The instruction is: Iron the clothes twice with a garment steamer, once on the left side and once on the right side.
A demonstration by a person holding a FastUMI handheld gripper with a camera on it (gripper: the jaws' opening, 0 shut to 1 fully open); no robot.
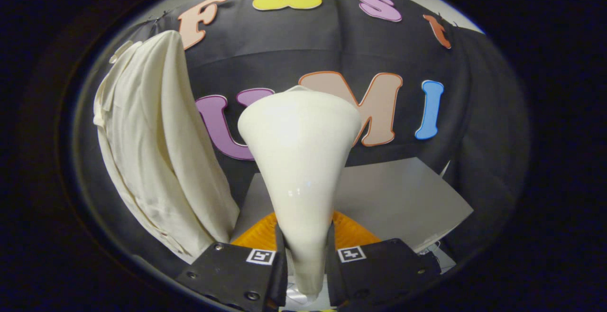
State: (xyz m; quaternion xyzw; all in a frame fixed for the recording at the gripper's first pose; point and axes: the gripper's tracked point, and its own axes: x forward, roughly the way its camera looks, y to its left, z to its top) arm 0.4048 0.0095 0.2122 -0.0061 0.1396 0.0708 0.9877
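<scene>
Both fingers of the gripper [306, 260] press on the narrow handle of the garment steamer [301, 160], whose long axis runs straight ahead, its wide head pointing away. Hanging cream clothes [156, 151] lie to the left of the steamer head, clearly apart from it. Judging from this, the steamer must swing left to reach the fabric.

The gripper [306, 267] had two black, blocky fingers [237, 274], each with silver screws and a square black-and-white marker
</scene>
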